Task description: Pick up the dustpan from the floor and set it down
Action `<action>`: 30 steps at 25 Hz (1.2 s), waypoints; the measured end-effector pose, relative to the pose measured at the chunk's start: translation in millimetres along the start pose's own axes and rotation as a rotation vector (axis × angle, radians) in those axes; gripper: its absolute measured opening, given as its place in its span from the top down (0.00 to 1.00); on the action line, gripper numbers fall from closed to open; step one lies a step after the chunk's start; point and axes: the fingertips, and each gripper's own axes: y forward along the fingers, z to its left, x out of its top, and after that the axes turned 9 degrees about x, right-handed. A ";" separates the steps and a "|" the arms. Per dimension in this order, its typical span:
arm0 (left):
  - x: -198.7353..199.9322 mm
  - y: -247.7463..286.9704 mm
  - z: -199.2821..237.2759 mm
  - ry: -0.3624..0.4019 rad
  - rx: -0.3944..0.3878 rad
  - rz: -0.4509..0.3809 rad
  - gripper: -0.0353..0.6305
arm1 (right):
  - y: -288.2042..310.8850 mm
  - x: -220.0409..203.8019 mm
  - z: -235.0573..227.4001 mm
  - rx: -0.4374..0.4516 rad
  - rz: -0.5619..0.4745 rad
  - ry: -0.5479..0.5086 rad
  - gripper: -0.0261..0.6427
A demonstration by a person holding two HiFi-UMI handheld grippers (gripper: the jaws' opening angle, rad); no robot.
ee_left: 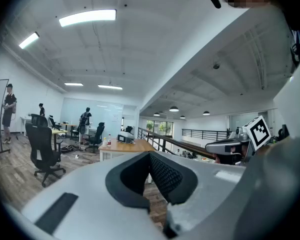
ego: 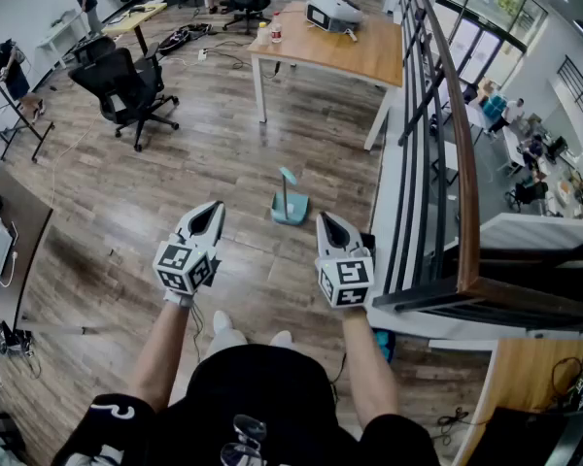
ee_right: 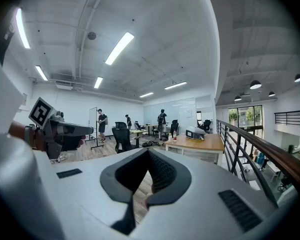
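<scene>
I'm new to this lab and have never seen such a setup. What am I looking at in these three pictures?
No robot here: a person holds a tool in each hand, the left hand-held gripper and the right hand-held gripper, each bearing a cube with square markers. The head view comes from a camera on the person's head, looking steeply down at both arms. The two gripper views come from cameras riding on each gripper, looking along its jaws across the office. Both pairs of jaws are together and hold nothing. On the wooden floor ahead stands a teal dustpan, handle up, near the railing, untouched. Further off are a wooden table and a black office chair.
</scene>
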 end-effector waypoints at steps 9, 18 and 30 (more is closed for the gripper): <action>-2.3 4.1 -0.5 0.004 -0.005 0.006 0.95 | 0.1 -5.1 -5.2 -0.009 -0.008 0.022 0.97; -7.7 11.1 -4.8 0.006 0.001 0.013 0.95 | 2.7 -8.3 -14.3 -0.001 -0.013 0.027 0.97; -20.2 36.0 18.5 -0.004 0.007 0.041 0.95 | 37.5 -17.8 -28.3 -0.001 0.014 0.060 0.97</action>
